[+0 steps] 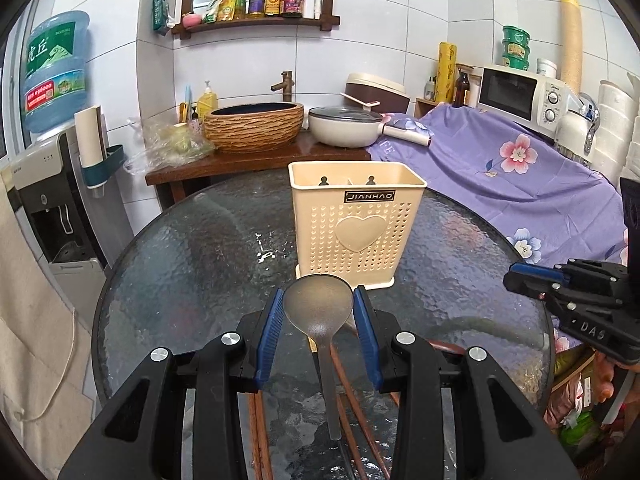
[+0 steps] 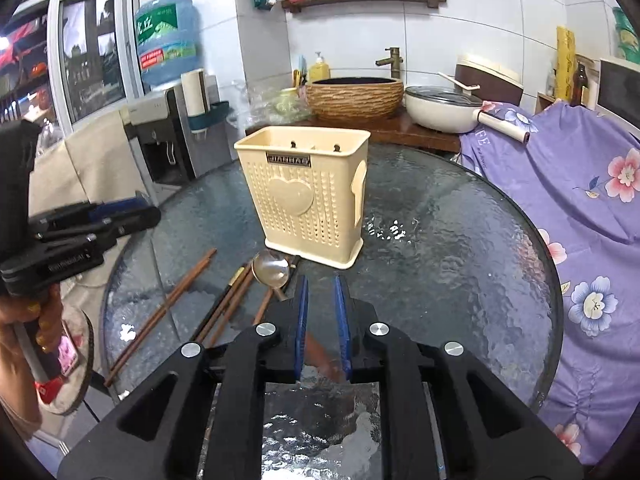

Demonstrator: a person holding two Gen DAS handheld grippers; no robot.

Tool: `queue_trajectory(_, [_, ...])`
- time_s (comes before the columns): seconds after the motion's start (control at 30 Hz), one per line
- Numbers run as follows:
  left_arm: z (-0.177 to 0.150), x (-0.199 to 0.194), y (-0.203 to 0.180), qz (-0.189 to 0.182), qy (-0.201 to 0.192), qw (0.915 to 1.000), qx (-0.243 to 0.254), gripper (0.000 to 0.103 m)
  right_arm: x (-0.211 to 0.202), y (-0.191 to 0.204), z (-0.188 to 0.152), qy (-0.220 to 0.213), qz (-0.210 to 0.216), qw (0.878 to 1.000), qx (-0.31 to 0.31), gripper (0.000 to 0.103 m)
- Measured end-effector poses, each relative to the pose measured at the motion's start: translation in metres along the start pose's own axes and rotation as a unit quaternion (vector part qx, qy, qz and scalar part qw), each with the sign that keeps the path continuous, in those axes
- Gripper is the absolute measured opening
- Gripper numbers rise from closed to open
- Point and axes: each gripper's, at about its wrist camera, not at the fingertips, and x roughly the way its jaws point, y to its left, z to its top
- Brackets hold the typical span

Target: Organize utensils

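A cream perforated utensil holder [image 1: 356, 220] [image 2: 308, 200] stands upright on the round glass table [image 1: 180, 272]. My left gripper [image 1: 318, 292] is shut on the bowl of a translucent grey plastic spoon [image 1: 318, 312], whose handle runs back toward the camera. My right gripper [image 2: 321, 280] has its blue pads close together, and a blurred brown chopstick [image 2: 324, 360] slants across the gap and touches both pads. A metal spoon [image 2: 272, 268] and several brown chopsticks [image 2: 168, 304] lie loose on the glass to its left. The left gripper [image 2: 148, 208] shows at the left edge, the right gripper [image 1: 516, 276] at the right edge.
Behind the table a wooden counter carries a woven basin [image 1: 254, 126] and a lidded white pan [image 1: 344, 126]. A purple floral cloth [image 1: 500, 168] covers the right side under a microwave [image 1: 520, 96]. A water dispenser [image 1: 52, 184] stands at the left. A person's hand [image 2: 20, 340] holds the left gripper.
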Motion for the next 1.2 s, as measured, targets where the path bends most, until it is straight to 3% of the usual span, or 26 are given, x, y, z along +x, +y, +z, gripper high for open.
queue_trajectory(0.03, [0.0, 0.0, 0.001, 0.001, 0.0, 1.0, 0.0, 0.035, 0.003, 0.002, 0.0, 0.002, 0.0, 1.0, -0.002, 0.027])
queue_trajectory(0.07, [0.0, 0.0, 0.002, 0.002, -0.001, 1.0, -0.001, 0.035, 0.007, 0.003, -0.001, 0.004, 0.0, 1.0, -0.003, 0.042])
queue_trajectory(0.13, [-0.001, 0.0, 0.004, 0.003, -0.001, 1.0, -0.003, 0.035, 0.012, 0.004, -0.002, 0.004, -0.001, 1.0, -0.002, 0.05])
queue_trajectory(0.47, [-0.005, 0.0, 0.011, 0.003, 0.002, 0.9999, -0.014, 0.035, 0.049, 0.009, -0.016, 0.052, 0.023, 0.998, -0.002, 0.05])
queue_trajectory(0.8, [-0.009, 0.003, 0.015, -0.002, 0.007, 0.9998, -0.019, 0.035, 0.066, 0.05, -0.06, 0.098, -0.005, 0.995, -0.025, 0.05])
queue_trajectory(1.2, [-0.012, 0.005, 0.02, -0.008, 0.006, 0.9998, -0.018, 0.035, 0.091, 0.056, -0.076, 0.126, -0.03, 0.992, -0.009, 0.05])
